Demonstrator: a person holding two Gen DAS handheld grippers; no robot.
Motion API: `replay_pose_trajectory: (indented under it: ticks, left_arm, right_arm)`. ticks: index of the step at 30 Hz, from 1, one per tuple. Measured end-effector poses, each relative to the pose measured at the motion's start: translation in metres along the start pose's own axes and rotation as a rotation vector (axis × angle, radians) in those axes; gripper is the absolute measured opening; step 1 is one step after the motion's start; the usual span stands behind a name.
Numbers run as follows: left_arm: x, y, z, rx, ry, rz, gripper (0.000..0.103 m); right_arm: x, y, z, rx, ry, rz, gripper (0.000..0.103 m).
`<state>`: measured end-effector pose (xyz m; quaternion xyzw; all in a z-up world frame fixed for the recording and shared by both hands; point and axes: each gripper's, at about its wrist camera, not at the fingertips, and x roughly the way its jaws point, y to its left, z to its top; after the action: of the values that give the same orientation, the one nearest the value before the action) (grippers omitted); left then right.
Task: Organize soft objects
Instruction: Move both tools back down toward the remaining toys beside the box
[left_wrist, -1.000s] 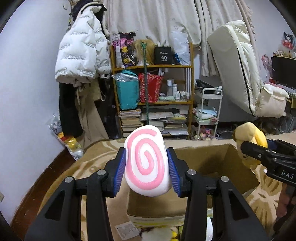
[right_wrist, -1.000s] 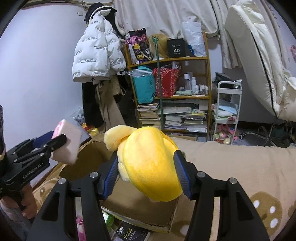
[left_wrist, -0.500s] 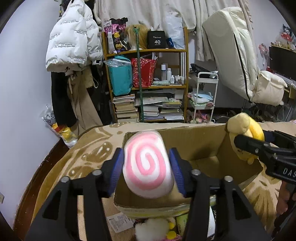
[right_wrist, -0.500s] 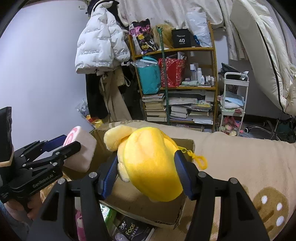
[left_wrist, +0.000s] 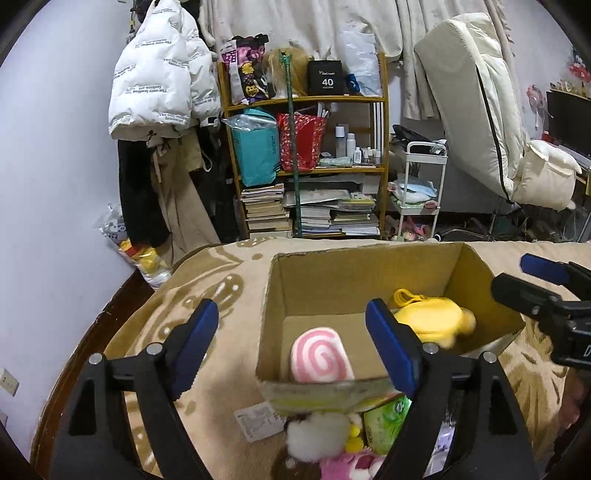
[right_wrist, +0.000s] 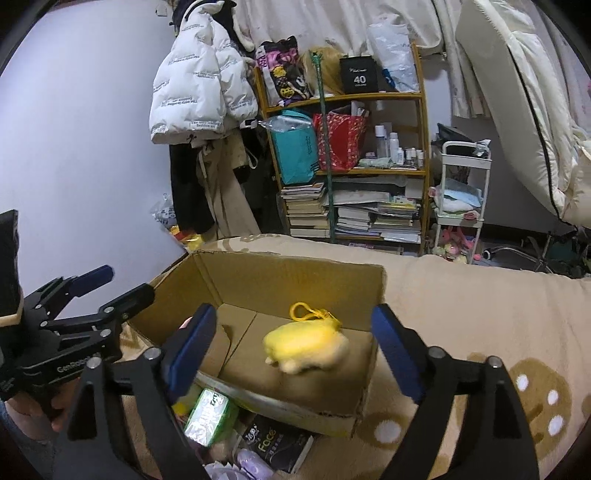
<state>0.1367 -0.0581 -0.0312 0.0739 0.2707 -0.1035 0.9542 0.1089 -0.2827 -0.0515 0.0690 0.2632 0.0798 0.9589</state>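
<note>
Both grippers have let go: the left gripper (left_wrist: 291, 336) and right gripper (right_wrist: 293, 341) gape wide and empty; the pink-swirl plush (left_wrist: 319, 358) and yellow plush (right_wrist: 304, 345), blurred, perhaps mid-fall, now sit inside the cardboard box (right_wrist: 295, 280).

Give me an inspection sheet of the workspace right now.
Surface: beige patterned blanket.
Job's things: pink swirl plush and yellow plush inside the open cardboard box.
Clutter: green packet, black pouch, small plush toys in front of the box.
Grippers: left gripper and right gripper both open, empty, above the box.
Cables: nothing seen.
Surroundings: bookshelf, white jacket, white cart.
</note>
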Motion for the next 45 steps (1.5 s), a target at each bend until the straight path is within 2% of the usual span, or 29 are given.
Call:
replay_pose_trajectory:
  ticks: [2,3,5,12,16,22,28,31,33,45]
  left_arm:
    - [-0.005,0.002,-0.003,-0.003,0.014,0.009,0.085]
    - [-0.006,0.003,-0.005,-0.001,0.018,0.017,0.090]
    - [-0.012,0.004,-0.007,0.012,0.016,0.045,0.095]
    - [-0.031,0.007,-0.016,0.026,0.041,0.076,0.100]
    - [-0.041,0.014,-0.022,-0.013,0.082,0.065,0.100]
    - [-0.058,0.022,-0.030,-0.044,0.114,0.069,0.100]
    - [-0.066,0.023,-0.038,-0.066,0.213,0.049,0.100]
    - [-0.069,0.027,-0.042,-0.098,0.237,0.003,0.100]
    - [-0.071,0.027,-0.043,-0.095,0.235,0.000,0.100]
    - [-0.048,0.014,-0.053,-0.066,0.299,-0.021,0.100]
  right_arm:
    - [-0.006,-0.001,-0.002,0.015,-0.005,-0.007,0.099]
    - [-0.008,-0.003,-0.002,0.026,-0.006,-0.013,0.103]
    - [-0.013,-0.005,-0.003,0.046,-0.004,-0.020,0.103]
    - [-0.031,-0.010,-0.007,0.082,-0.002,-0.026,0.103]
    - [-0.040,-0.010,-0.011,0.098,-0.001,-0.021,0.103]
    - [-0.050,-0.004,-0.022,0.088,0.047,-0.012,0.103]
    - [-0.056,0.002,-0.032,0.073,0.114,-0.006,0.103]
    - [-0.059,0.006,-0.037,0.059,0.136,-0.003,0.103]
    - [-0.059,0.010,-0.039,0.054,0.145,0.007,0.103]
    - [-0.041,0.031,-0.058,-0.033,0.251,0.018,0.103]
